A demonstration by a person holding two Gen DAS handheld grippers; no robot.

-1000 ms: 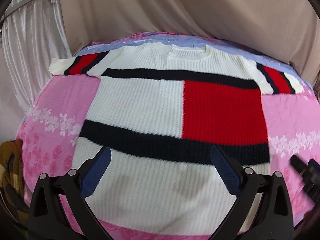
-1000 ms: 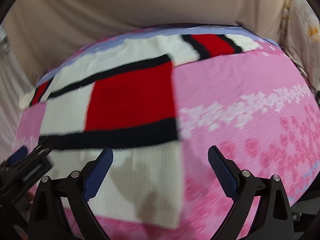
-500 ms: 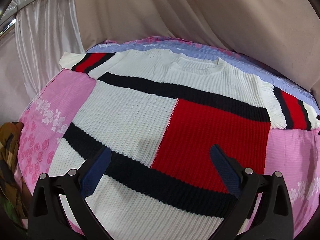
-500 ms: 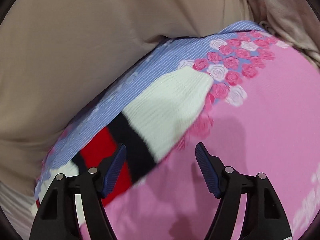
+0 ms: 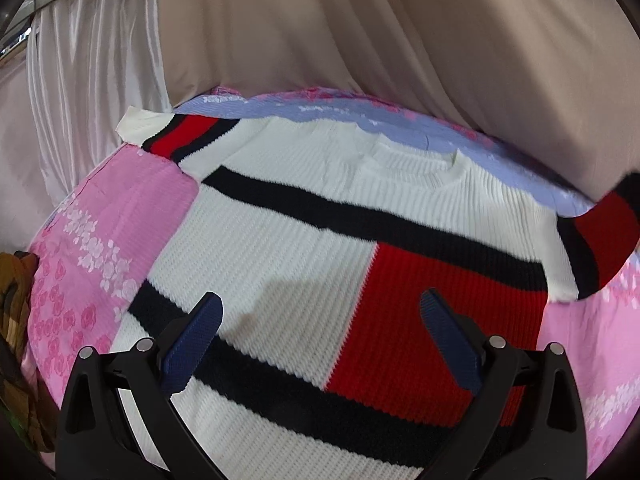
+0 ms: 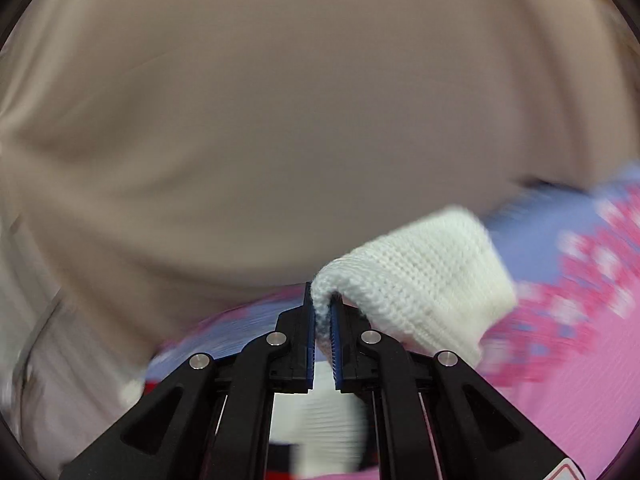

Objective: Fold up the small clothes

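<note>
A knit sweater [image 5: 304, 248], white with navy bands and a red block, lies flat on a pink flowered bedspread [image 5: 132, 208]. My left gripper [image 5: 320, 340] hovers open above its lower middle, nothing between the blue pads. The left sleeve [image 5: 176, 136] lies flat at the far left. The right sleeve [image 5: 600, 240] is lifted off the bed at the right edge. In the right wrist view my right gripper [image 6: 323, 320] is shut on the white cuff [image 6: 416, 280] of that sleeve, which folds over the pads and stands above the bedspread [image 6: 560, 360].
Beige fabric [image 5: 400, 40] hangs behind the bed, with white curtains [image 5: 80, 80] at the left. A brown patterned cloth [image 5: 16, 320] lies off the bed's left edge. A blue striped strip [image 5: 500, 160] of the bedspread runs along the far edge.
The right gripper closed on the white cuff and raised it from the bed. The left gripper shifted over the sweater and rolled, still open; the right sleeve now stands lifted.
</note>
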